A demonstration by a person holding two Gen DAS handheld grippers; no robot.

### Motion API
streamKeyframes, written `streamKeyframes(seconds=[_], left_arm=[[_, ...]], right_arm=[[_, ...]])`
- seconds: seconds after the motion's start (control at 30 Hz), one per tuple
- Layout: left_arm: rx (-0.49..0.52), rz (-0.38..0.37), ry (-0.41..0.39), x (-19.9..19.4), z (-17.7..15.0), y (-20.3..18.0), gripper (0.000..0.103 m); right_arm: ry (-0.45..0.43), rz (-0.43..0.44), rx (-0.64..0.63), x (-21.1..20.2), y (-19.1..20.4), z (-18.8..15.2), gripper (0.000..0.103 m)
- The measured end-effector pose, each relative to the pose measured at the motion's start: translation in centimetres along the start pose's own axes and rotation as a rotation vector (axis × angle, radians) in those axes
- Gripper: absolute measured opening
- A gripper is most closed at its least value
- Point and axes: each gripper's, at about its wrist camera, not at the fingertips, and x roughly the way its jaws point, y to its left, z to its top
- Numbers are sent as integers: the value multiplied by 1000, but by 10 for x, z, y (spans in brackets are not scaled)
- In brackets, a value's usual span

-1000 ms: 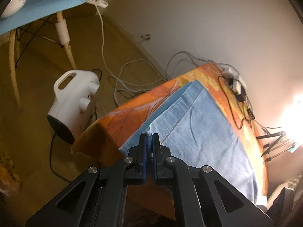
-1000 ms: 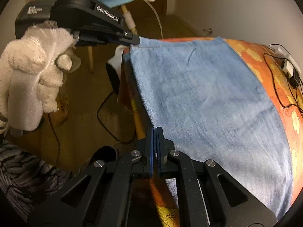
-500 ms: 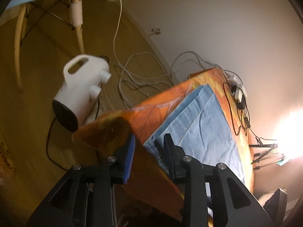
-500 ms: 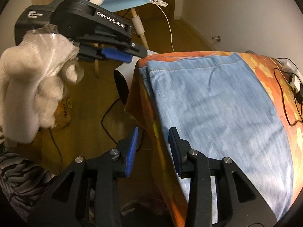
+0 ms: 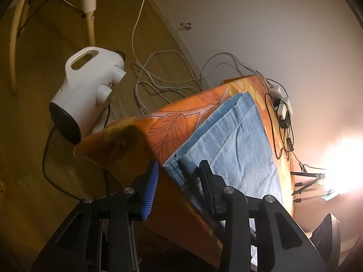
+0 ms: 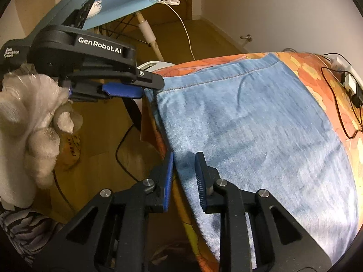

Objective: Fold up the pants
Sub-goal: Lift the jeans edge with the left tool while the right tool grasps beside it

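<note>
The light blue denim pants [image 6: 261, 136] lie flat on the desk with the orange flower-print cloth [image 5: 181, 122]. They reach right up to the desk's near edge. At the hem you can see more than one layer, so it looks like the pants are already folded at least once. I think more folds are left, because the pants are spread long across the desk and not yet a small, neat pile.

The left tongs [image 5: 179, 185] are spread apart and pinch nothing. The corner of the pants sits just between their two blue pads. In the right camera, the left tongs [image 6: 145, 86] hover right beside that same corner, held by a hand in a fluffy white glove [image 6: 34, 122].

The right tongs [image 6: 184, 178] are spread apart too and hold nothing. The side edge of the pants lies in the gap between them.

White letters on the left tongs say "GenRobot.AI". There is smaller white writing on the handle end, but it is too tiny to read. On the wooden floor, something brown shows dark letters that may say "THANK", but I am not sure.
</note>
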Motion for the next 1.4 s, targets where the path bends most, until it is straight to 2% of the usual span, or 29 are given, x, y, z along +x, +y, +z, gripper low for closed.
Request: streamKeyframes(seconds=[0.17,0.3,0.5,0.6,0.63,0.67,0.83,0.9,1.0,1.23,1.4], left_arm=[[-11,-39,-7,-2,-1,-4,34],[26,-50,-31,-7,-1,-15,34],[62,-1,-13,7,-4,-22,34],[128,35,-42,9,-6,-31,33],[143,45,-61,9,-8,-32,18],[152,52,-70,9,-8,-33,14],[265,53,-138,1,-16,-51,12],[323,44,-164,-4,-22,-63,12],[405,19,-192,-10,-33,-81,11],[511,-6,-189,-10,-53,-102,11],[536,-26,-187,-10,-59,-110,11]], right_arm=[[-9,7,20,-4,-1,-2,20],[-22,17,35,-6,-7,-2,20],[-26,57,75,-13,-16,-5,20],[-26,77,79,-20,-19,-8,20],[-29,88,85,-23,-22,-9,20],[-34,99,95,-27,-26,-9,21],[-101,143,244,-61,-71,-9,47],[-111,162,320,-69,-93,0,49],[-92,192,413,-69,-119,21,66],[-43,262,531,-44,-141,75,66],[52,217,486,-1,-126,108,66]])
